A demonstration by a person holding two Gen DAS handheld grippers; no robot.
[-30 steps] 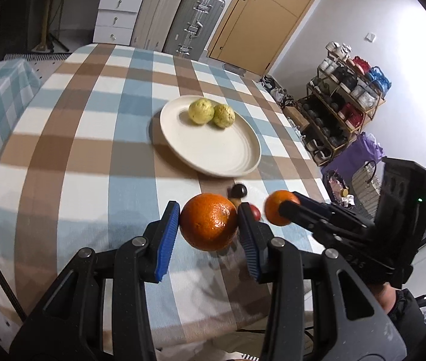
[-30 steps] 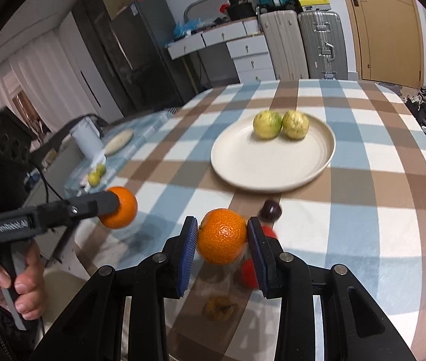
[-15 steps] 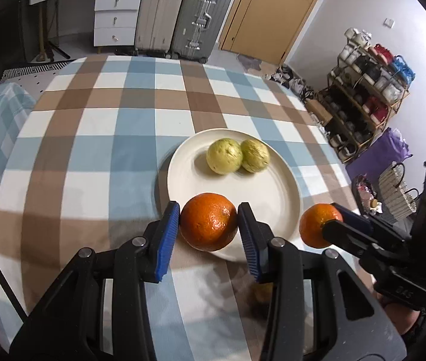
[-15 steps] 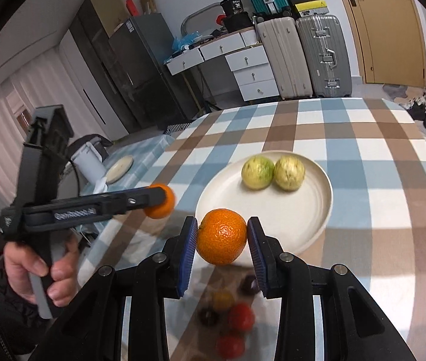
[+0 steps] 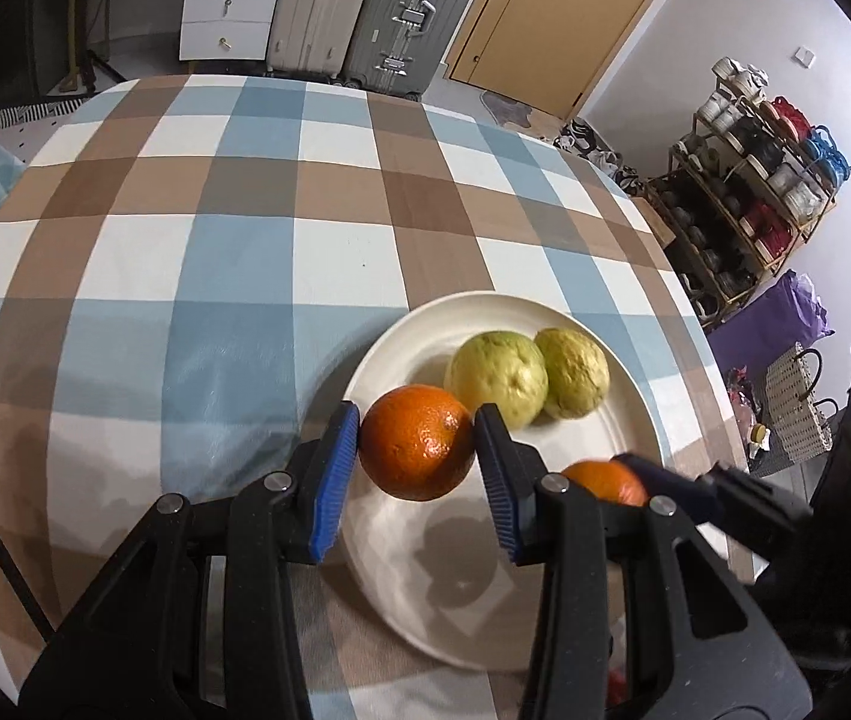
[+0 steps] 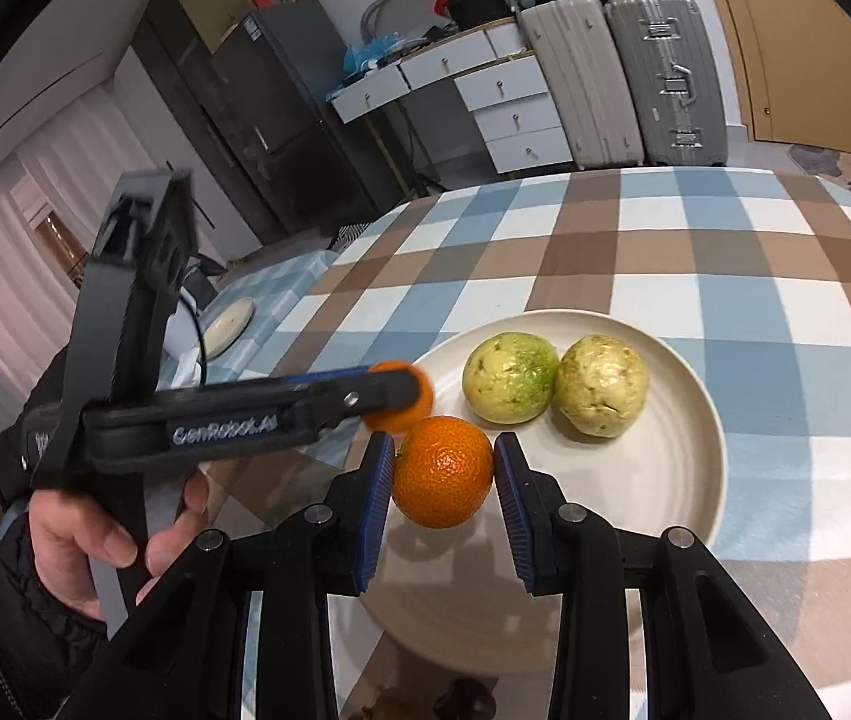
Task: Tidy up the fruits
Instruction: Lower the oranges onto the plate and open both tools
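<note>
We see two oranges held above a white plate [image 5: 635, 420] that sits on a table covered by a blue, brown and white checked cloth [image 5: 245, 210]. The left gripper [image 5: 416, 450] is clamped on the darker orange [image 5: 416, 441], its blue pads [image 5: 335, 474] pressing either side of the fruit, which hangs over the near left part of the plate and casts a shadow on the glaze below. The right gripper [image 6: 443, 474] is closed on the second orange [image 6: 443, 471], also between blue pads, over the plate's near edge; from the left wrist camera we catch only the top of this orange behind the left gripper's right finger. In the right wrist view the left gripper crosses in from the left, its orange just beside the other one, and a hand [image 6: 95, 534] in a dark sleeve grips its handle. On the plate lie two yellow-green guavas [image 6: 509, 378], touching each other, towards its far side. At the bottom of the right wrist view we make out a few small dark fruits [image 6: 461, 705] on the cloth, too cut off to name. Behind the table stand two suitcases [image 6: 665, 78] and a white drawer unit [image 6: 515, 114].
</note>
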